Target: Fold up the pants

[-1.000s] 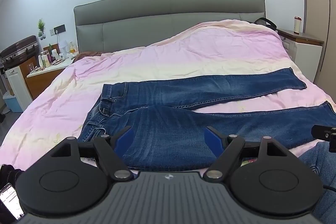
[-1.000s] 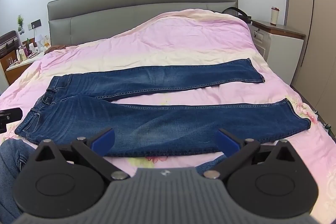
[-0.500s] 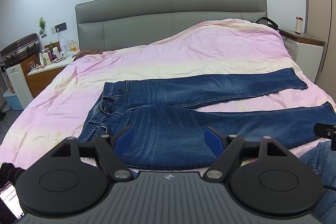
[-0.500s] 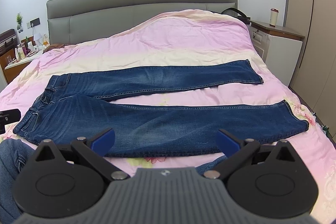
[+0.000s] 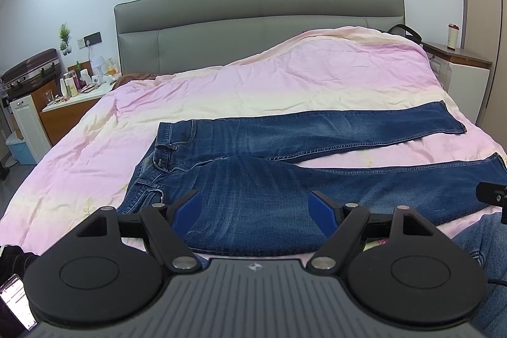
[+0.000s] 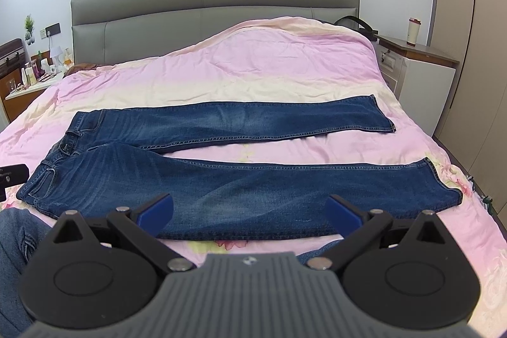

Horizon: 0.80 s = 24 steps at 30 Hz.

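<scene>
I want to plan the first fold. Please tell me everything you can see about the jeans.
The jeans are dark blue denim with faded patches, lying flat and unfolded on the pink blanket. The waistband is at the left; both legs stretch right, spread apart in a narrow V. Nothing grips them.

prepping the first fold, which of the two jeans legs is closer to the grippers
The near leg, running just beyond both open grippers, left gripper and right gripper. The far leg lies toward the headboard, with pink cover showing between them.
</scene>
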Available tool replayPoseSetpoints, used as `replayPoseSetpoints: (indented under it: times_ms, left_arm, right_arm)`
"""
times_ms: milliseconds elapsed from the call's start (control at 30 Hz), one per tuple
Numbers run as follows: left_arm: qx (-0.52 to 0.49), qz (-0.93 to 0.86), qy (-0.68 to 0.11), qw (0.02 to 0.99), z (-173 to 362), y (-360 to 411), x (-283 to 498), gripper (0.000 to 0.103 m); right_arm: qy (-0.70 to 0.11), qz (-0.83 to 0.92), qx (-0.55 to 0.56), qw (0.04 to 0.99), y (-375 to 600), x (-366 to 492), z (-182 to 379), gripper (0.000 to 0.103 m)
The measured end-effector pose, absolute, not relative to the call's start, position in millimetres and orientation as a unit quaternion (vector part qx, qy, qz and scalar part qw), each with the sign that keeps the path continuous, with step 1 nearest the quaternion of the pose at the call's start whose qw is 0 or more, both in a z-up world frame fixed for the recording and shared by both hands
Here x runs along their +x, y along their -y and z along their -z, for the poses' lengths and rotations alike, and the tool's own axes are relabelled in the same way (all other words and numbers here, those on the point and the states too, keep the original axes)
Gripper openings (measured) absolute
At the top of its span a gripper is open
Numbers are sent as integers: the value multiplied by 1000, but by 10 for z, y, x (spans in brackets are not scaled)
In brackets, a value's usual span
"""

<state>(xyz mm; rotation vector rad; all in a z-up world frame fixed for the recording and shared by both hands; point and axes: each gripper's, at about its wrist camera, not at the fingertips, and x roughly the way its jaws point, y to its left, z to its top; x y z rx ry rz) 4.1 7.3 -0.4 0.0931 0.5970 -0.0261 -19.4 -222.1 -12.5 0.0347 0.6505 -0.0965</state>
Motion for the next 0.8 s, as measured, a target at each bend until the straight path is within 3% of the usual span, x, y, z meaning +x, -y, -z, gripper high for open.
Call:
replayPoseSetpoints:
  times_ms: [800]
  left_arm:
    - [55, 12, -300, 952, 25, -87, 37, 90]
  right_arm:
    - [-324, 46, 20, 945, 2246, -146, 142, 98]
